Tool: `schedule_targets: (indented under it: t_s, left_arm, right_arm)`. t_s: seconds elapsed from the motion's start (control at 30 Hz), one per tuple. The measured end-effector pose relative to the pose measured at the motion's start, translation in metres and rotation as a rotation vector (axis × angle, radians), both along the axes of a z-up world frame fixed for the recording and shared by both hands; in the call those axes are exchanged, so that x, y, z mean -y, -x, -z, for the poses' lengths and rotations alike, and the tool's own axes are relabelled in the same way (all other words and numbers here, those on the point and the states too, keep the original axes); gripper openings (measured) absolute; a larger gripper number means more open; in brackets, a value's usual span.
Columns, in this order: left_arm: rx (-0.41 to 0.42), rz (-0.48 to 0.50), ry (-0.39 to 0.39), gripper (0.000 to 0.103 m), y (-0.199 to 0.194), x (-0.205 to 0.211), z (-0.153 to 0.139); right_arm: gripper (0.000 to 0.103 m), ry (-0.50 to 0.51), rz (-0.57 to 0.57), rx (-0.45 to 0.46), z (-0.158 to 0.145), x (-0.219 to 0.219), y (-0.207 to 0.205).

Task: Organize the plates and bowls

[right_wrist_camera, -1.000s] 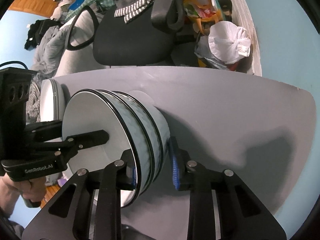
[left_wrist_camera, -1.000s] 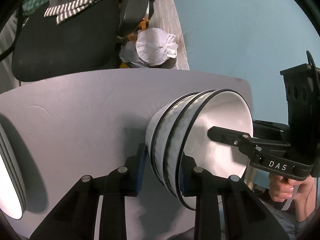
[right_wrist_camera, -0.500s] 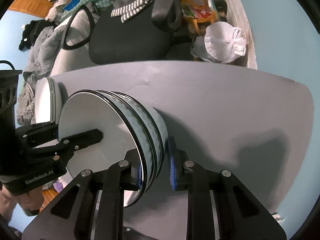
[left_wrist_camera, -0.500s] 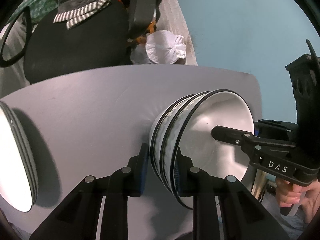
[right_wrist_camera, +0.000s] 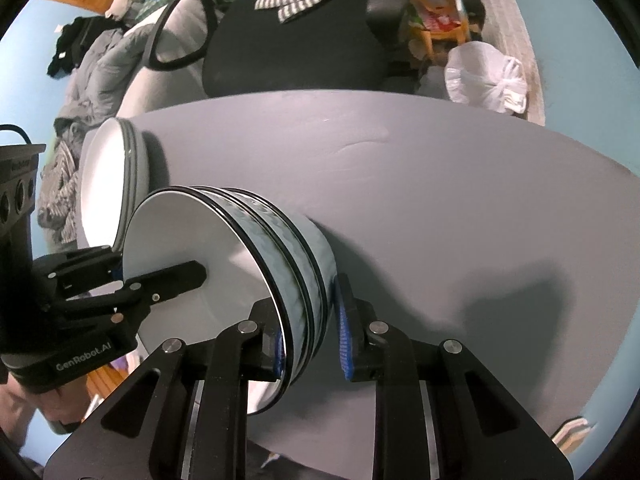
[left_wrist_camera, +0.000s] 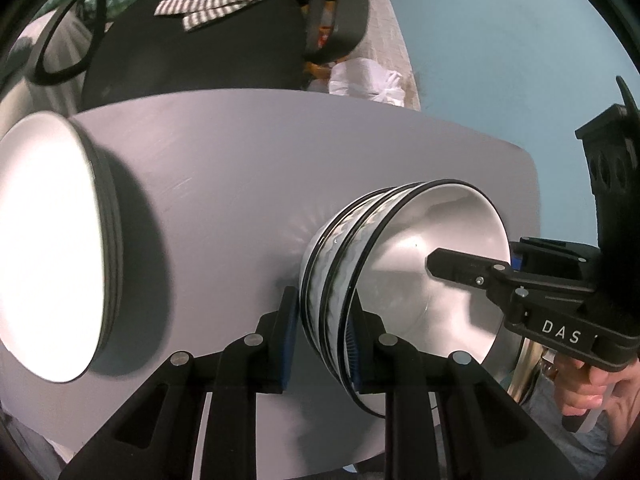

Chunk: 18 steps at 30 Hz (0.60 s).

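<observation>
Three nested bowls [left_wrist_camera: 420, 280] [right_wrist_camera: 200, 248], white inside with pale wavy sides and dark rims, are near the table's right part. My left gripper [left_wrist_camera: 322, 340] [right_wrist_camera: 156, 276] is shut on the stack's wall, one finger inside and one outside. On the opposite rim my right gripper [right_wrist_camera: 310, 344] [left_wrist_camera: 480, 268] is shut the same way. Whether the stack's base touches the table I cannot tell. A stack of white plates [left_wrist_camera: 48, 240] [right_wrist_camera: 104, 184] with dark rims rests at the table's left end, apart from the bowls.
The grey table [left_wrist_camera: 240, 160] [right_wrist_camera: 440, 200] has its far edge near a black office chair [left_wrist_camera: 192, 52] [right_wrist_camera: 296, 48]. A tied white bag [left_wrist_camera: 368, 80] [right_wrist_camera: 484, 76] lies beyond. A heap of clothes [right_wrist_camera: 88, 68] is at the back left. A hand [left_wrist_camera: 588, 384] grips the right handle.
Both grippers have moved left along the table with the bowl stack between them. The plate stack now shows larger and closer in both views.
</observation>
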<state>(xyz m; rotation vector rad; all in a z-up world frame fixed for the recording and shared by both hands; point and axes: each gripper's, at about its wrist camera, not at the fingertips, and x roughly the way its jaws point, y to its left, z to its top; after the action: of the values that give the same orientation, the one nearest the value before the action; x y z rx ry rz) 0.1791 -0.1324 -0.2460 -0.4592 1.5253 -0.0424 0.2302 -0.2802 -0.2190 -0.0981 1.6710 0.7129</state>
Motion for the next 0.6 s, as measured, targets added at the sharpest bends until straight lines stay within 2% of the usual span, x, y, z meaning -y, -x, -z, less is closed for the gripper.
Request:
schedule_targets:
  t_s: [0.27, 0.5, 0.6]
  left_arm:
    - [0.012, -0.020, 0.029, 0.022, 0.009, -0.012, 0.002]
    - [0.028, -0.027, 0.039, 0.027, 0.004, -0.011, 0.008]
    - [0.030, -0.046, 0.088, 0.030, 0.005, -0.017, 0.014]
  right_arm:
    - [0.021, 0.009, -0.036, 0.012, 0.001, -0.022, 0.018]
    - [0.022, -0.012, 0.015, -0.010, 0.008, -0.013, 0.016]
    - [0.022, -0.031, 0.038, -0.019, 0.010, -0.011, 0.017]
